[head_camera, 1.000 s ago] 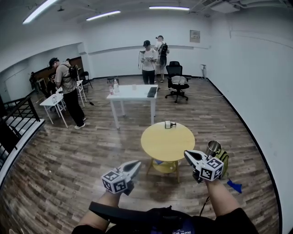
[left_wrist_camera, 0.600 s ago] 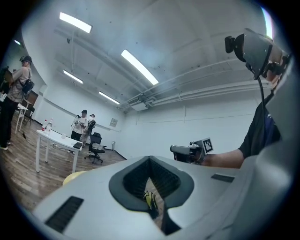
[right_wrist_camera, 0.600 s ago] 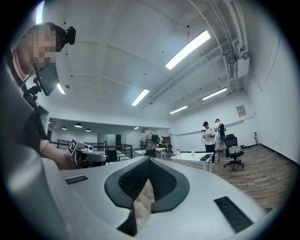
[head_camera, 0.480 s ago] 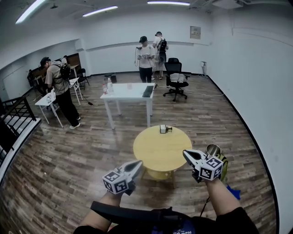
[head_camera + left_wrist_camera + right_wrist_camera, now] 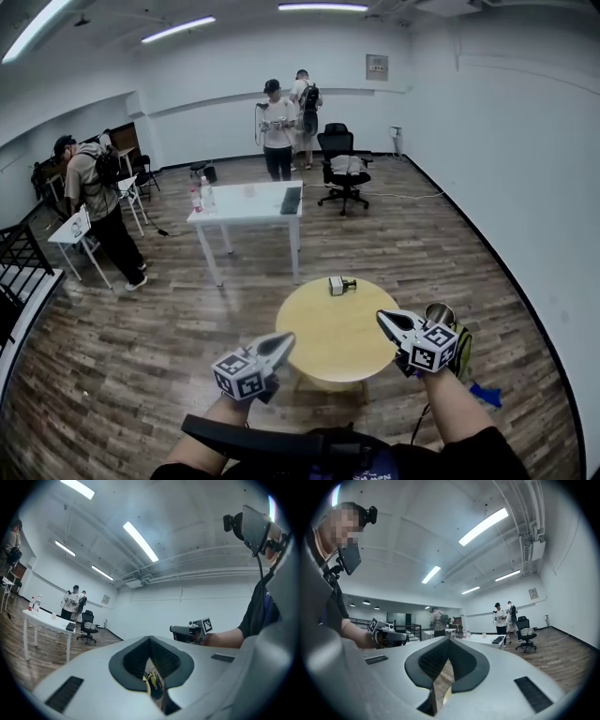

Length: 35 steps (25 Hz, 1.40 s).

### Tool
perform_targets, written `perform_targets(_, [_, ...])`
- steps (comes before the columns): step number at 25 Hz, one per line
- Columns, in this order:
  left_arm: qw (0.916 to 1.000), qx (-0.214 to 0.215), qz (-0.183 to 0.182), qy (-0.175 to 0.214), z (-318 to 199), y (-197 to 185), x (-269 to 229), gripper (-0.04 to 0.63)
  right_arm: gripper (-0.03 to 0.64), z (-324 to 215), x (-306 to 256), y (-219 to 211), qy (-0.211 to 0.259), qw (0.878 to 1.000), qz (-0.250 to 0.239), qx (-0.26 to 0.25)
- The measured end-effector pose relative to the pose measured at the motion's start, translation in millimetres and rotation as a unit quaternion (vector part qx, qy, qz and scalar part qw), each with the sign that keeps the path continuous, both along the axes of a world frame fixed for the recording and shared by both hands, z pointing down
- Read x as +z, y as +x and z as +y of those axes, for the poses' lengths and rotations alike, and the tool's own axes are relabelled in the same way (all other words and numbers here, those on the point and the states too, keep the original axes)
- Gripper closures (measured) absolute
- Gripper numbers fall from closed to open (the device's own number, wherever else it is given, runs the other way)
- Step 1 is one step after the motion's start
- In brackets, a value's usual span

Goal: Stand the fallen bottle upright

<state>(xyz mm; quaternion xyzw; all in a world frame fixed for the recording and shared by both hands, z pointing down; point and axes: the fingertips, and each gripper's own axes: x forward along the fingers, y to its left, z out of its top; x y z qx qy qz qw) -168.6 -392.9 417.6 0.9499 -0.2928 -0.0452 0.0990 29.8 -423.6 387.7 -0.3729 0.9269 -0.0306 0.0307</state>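
Wooden floor (image 5: 141, 356) lies wide open on the left. Head view: the round yellow table (image 5: 328, 339) is just ahead, with the bottle (image 5: 339, 284) on its side near the far edge. Nothing looks done yet; the reach and the lift are both left. The left gripper (image 5: 281, 341) and right gripper (image 5: 384, 319) hover at the near rim, well short of it, with a steel cup (image 5: 438, 312) crowding the right. Left gripper view: tongs pressed together, empty. Right gripper view: tongs likewise closed on nothing.
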Motion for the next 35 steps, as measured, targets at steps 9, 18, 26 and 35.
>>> perform_targets(9, [0.9998, 0.019, -0.01, -0.006, -109, -23, 6, 0.591, 0.597, -99, 8, -25, -0.003, 1.0, -0.009, 0.017])
perform_targets(18, [0.9997, -0.019, -0.016, -0.006, -237, 51, 22, 0.591, 0.597, -243, 21, 43, -0.002, 1.0, -0.004, -0.024])
perform_targets(26, [0.9982, -0.057, -0.006, -0.016, -336, 121, 20, 0.591, 0.597, -362, 14, 99, -0.006, 0.998, -0.003, -0.07])
perform_targets(35, [0.9985, -0.033, -0.027, -0.035, -414, 120, 50, 0.591, 0.597, -442, 52, 84, -0.035, 0.997, -0.015, -0.063])
